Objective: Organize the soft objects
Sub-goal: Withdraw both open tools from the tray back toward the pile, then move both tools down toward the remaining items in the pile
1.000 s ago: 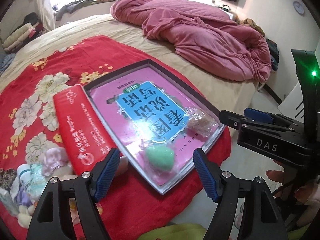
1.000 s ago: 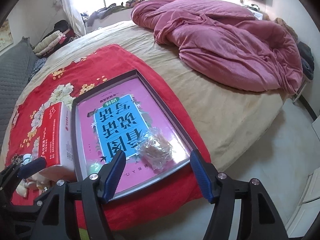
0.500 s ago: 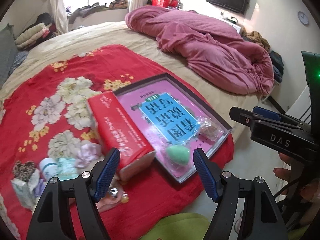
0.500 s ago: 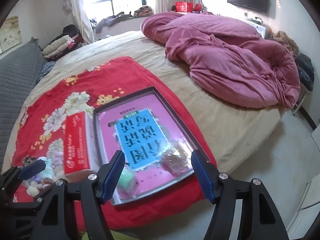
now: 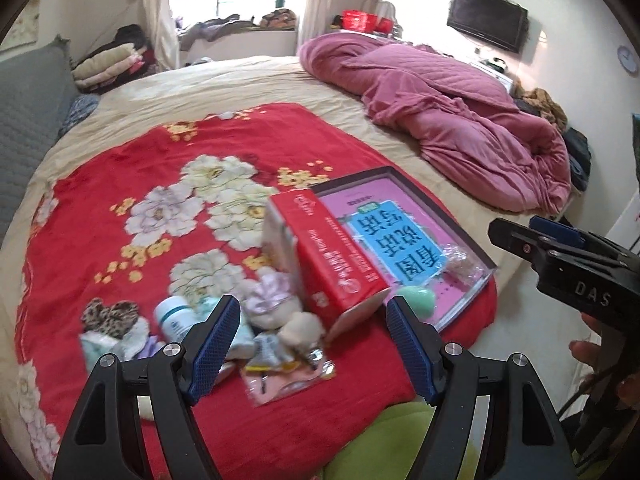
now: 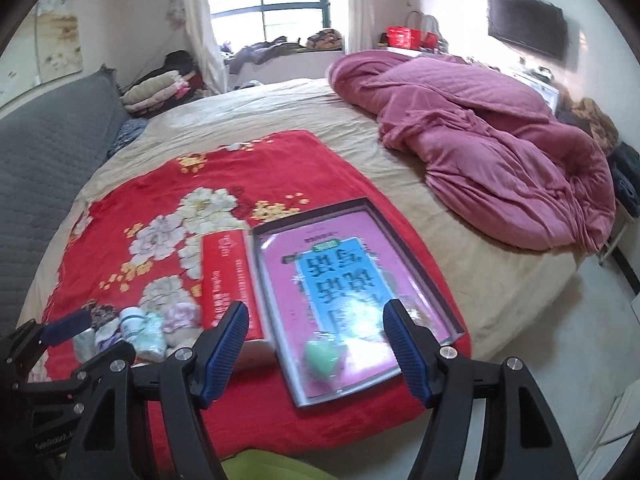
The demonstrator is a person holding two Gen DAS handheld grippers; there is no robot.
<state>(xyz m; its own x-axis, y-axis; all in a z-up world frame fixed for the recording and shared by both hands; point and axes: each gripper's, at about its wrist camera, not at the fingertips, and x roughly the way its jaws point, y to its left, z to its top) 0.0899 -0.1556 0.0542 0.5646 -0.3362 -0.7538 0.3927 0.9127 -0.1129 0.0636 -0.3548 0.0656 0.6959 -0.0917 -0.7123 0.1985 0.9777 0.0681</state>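
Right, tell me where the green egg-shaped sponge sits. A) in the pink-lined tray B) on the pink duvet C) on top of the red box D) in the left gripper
A: the green sponge lies at the near end of the tray, beside the red box.

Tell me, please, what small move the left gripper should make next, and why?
Probably ease the left gripper forward and down toward the cream puff in the pile beside the red box. Its jaws are open and empty, and the puff lies right ahead, while the tray already holds the green sponge.
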